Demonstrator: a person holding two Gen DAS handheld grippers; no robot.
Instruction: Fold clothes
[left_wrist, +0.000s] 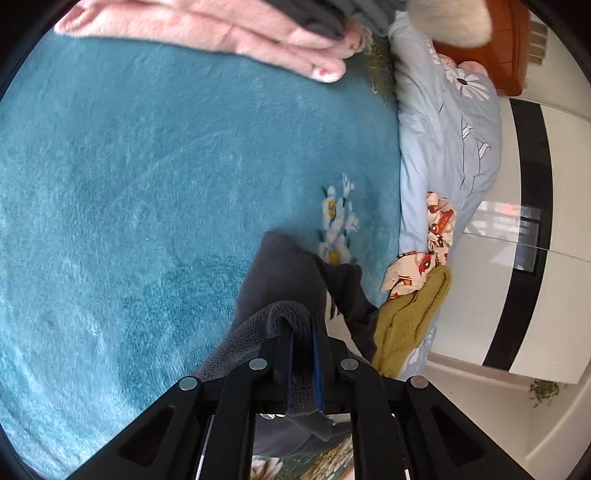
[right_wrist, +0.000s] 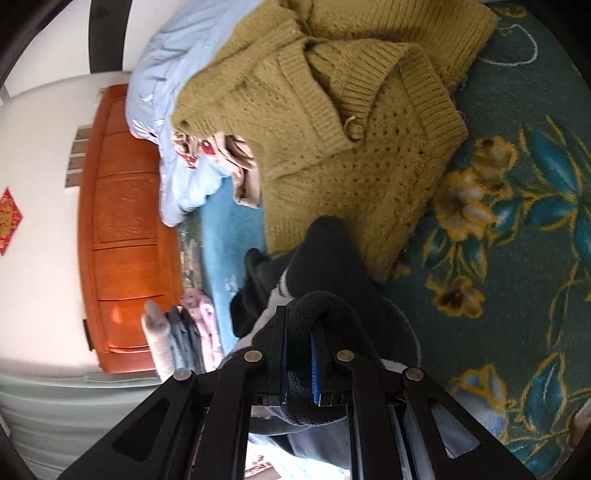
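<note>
Both tongs, left and right, pinching grey fleece above teal blanket; knit just beyond.

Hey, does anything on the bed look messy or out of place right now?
Mostly the mustard knit sweater: it lies crumpled, half on the rumpled light blue quilt, with a printed cloth bunched under its edge. Both grippers' jaws are shut on the dark fleece garment. Nothing looks spilled or damaged.
</note>
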